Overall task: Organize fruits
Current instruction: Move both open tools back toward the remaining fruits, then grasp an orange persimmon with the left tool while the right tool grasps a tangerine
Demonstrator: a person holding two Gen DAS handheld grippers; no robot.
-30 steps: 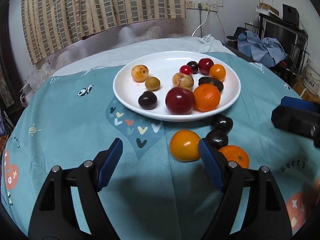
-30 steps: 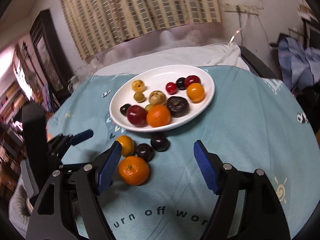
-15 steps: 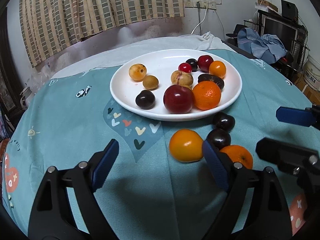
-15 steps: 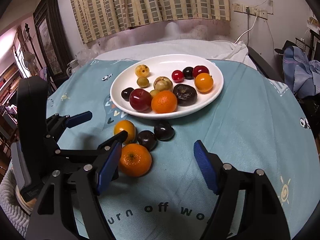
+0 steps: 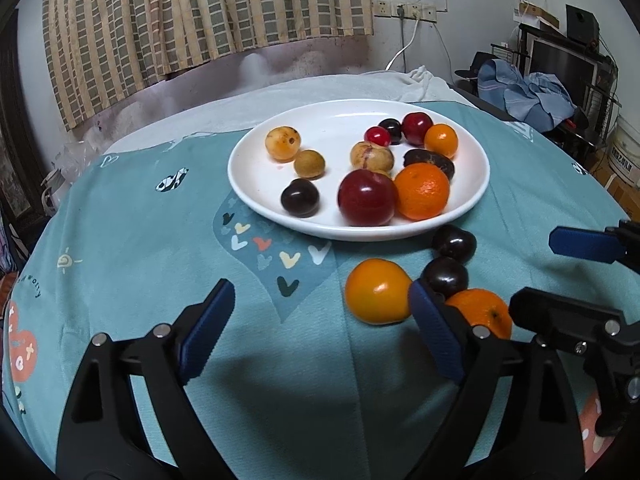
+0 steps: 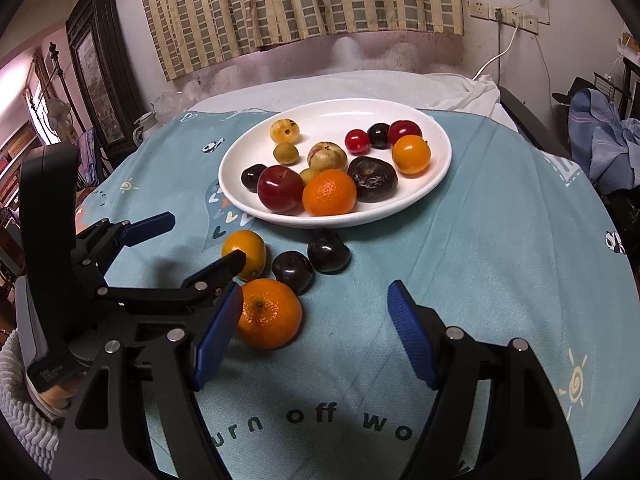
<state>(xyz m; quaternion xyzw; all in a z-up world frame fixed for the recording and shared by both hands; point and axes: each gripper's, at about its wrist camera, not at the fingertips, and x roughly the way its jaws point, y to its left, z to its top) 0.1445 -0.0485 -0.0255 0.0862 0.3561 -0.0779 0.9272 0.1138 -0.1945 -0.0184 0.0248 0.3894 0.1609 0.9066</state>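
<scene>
The right gripper [image 6: 314,326] is spread wide and empty, low over the cloth [image 6: 500,248], its left pad just beside the mandarin [image 6: 268,314]. The left gripper [image 5: 320,330] gapes too, holding nothing, its right pad near the orange fruit [image 5: 378,291]. Four fruits lie loose by the plate [image 6: 436,172], near its front rim. To take the mandarin cleanly, I'd centre the jaws on it, clear of the dark plum [image 6: 292,271] touching it. It's round, with no real long axis; its stem dimple faces up
</scene>
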